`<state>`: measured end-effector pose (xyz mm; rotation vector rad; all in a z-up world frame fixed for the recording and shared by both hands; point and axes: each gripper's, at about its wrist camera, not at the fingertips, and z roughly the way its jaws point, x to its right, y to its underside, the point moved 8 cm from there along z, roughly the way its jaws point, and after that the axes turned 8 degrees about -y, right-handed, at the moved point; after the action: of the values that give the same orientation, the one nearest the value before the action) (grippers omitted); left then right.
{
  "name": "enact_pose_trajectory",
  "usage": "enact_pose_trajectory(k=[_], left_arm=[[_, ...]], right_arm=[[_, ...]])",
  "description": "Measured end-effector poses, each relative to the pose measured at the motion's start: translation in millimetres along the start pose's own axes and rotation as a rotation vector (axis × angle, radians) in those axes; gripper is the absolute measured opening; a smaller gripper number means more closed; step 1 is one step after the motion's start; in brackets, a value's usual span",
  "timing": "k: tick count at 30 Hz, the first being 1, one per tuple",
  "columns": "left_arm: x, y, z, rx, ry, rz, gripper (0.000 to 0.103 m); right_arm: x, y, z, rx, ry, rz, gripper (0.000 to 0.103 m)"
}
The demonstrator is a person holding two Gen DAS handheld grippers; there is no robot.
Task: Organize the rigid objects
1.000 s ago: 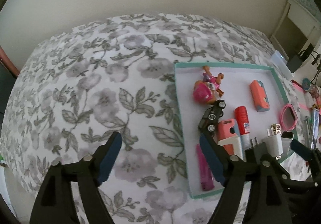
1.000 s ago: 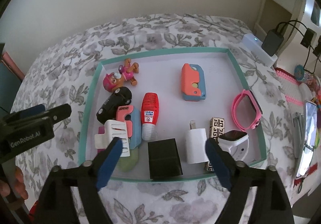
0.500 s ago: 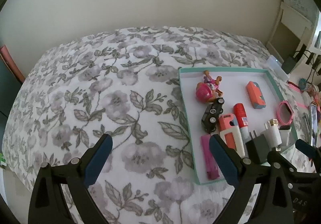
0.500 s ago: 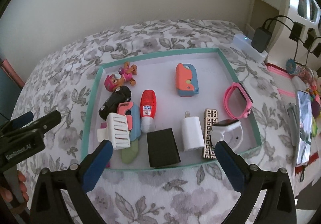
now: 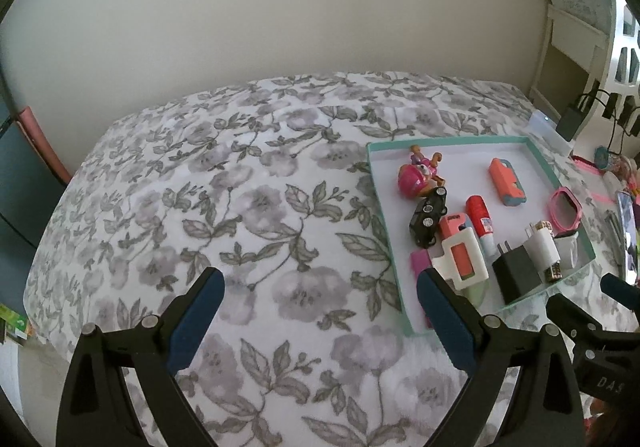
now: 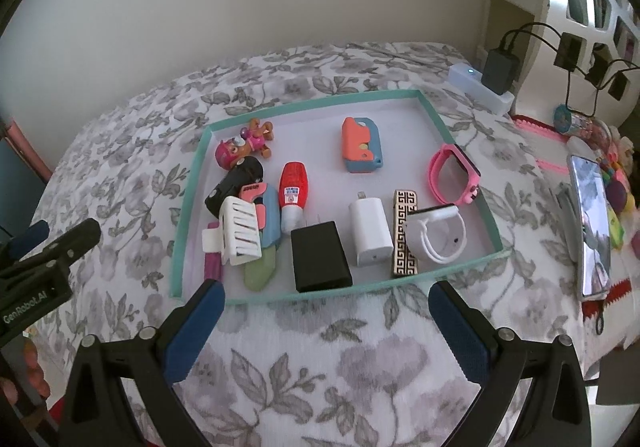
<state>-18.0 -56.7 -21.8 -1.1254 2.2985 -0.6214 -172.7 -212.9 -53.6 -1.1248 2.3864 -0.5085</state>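
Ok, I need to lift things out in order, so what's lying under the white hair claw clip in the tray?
Under the white plastic hair claw clip lie a coral-and-blue toy and a magenta strip; a pale green piece pokes out. Their covered parts cannot be seen.

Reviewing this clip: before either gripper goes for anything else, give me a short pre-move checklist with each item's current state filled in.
1. left gripper empty, fingers apart: ok; only floral bedspread lies between them.
2. right gripper empty, fingers apart: ok; it hangs over the bedspread just in front of the tray.
3. Items inside the teal-rimmed tray: ok for those seen, such as the black charger, white charger and white watch.
4. Items lying separately: not ok; the white hair clip rests on other pieces.
5. Loose items left on the bedspread: cannot tell; its near part is hidden.
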Motion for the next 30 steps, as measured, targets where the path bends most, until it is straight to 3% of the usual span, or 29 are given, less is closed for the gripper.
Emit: enact_pose_trajectory(k=[14, 30], left_arm=[[-3, 6, -10, -0.003, -0.037, 0.003, 0.097], [-4, 5, -8, -0.015, -0.063, -0.004, 0.097]], right_arm=[[2, 0, -20, 0.069, -0.017, 0.032, 0.103], [-1, -1, -18, 0.062, -0.01, 0.001, 0.103]])
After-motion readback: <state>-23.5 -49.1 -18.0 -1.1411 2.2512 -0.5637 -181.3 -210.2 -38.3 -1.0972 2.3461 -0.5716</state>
